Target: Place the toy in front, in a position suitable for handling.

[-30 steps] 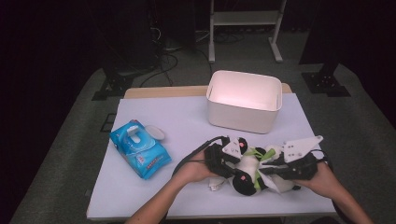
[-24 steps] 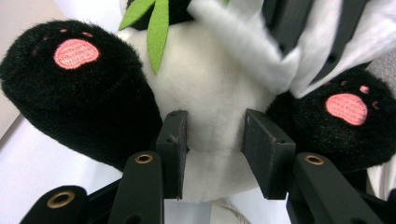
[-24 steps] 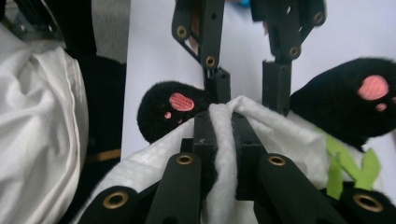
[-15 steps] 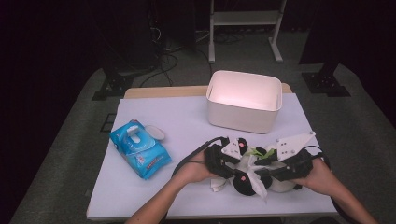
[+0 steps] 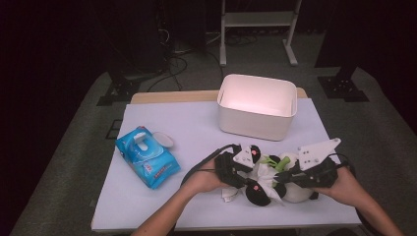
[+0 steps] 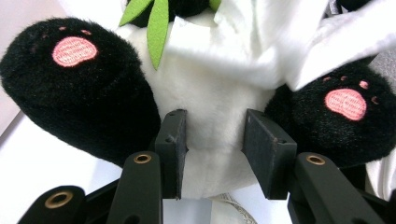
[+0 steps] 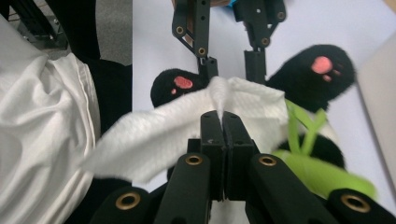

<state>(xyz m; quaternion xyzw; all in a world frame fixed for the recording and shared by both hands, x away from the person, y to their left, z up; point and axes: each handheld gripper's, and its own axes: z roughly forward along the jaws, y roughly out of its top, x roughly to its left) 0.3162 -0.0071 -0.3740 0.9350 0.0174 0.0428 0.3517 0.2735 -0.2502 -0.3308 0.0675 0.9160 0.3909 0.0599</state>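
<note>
A black-and-white plush panda (image 5: 294,192) with green leaves lies near the table's front edge. My left gripper (image 6: 212,140) is shut on its white belly (image 6: 212,100), between the two black feet with pink pads. My right gripper (image 7: 222,116) has just closed, and its jaws now pinch a white wipe (image 7: 154,135) that drapes over the panda's belly. In the high view the left gripper (image 5: 247,176) comes in from the left and the right gripper (image 5: 281,182) from the right, with the wipe (image 5: 263,173) between them.
A white open bin (image 5: 258,105) stands behind the panda at the back right. A blue pack of wet wipes (image 5: 147,157) lies on the left of the white table (image 5: 196,123). White cloth (image 7: 42,116) hangs close at the left of the right gripper view.
The right gripper has shifted slightly and lifted a little, and the wipe has moved with it over the panda. The left hand and the panda have stayed put.
</note>
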